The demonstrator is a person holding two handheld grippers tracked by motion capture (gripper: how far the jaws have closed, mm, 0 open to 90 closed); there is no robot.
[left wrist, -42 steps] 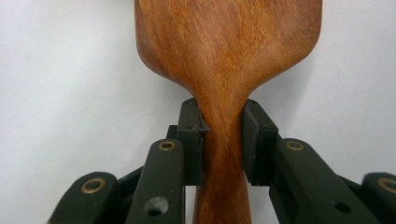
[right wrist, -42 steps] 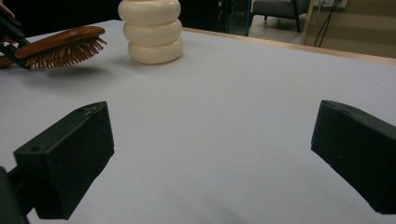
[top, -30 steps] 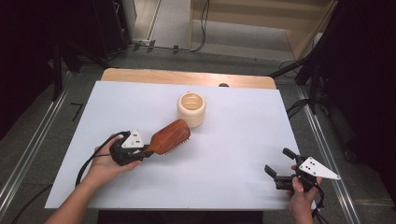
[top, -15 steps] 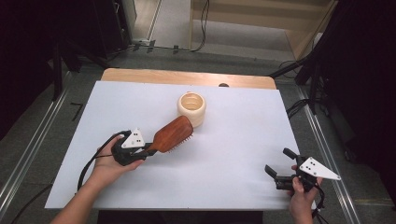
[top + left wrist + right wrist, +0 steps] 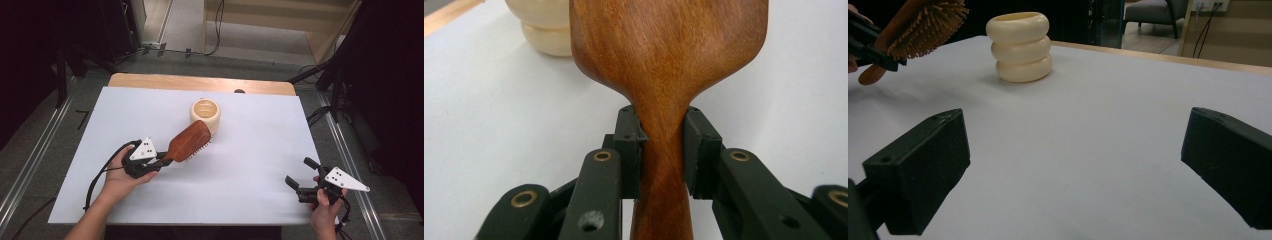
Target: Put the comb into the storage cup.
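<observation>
Underneath, white tabletop amid dark room

Lab, white-topped table, floor rails, cables

No readable text

No words, brands, labels or numbers can be read on anything in these views. The grey plates on the grippers carry only small dark dots, and a dark mark on the floor left of the table is too small to make out.
</observation>
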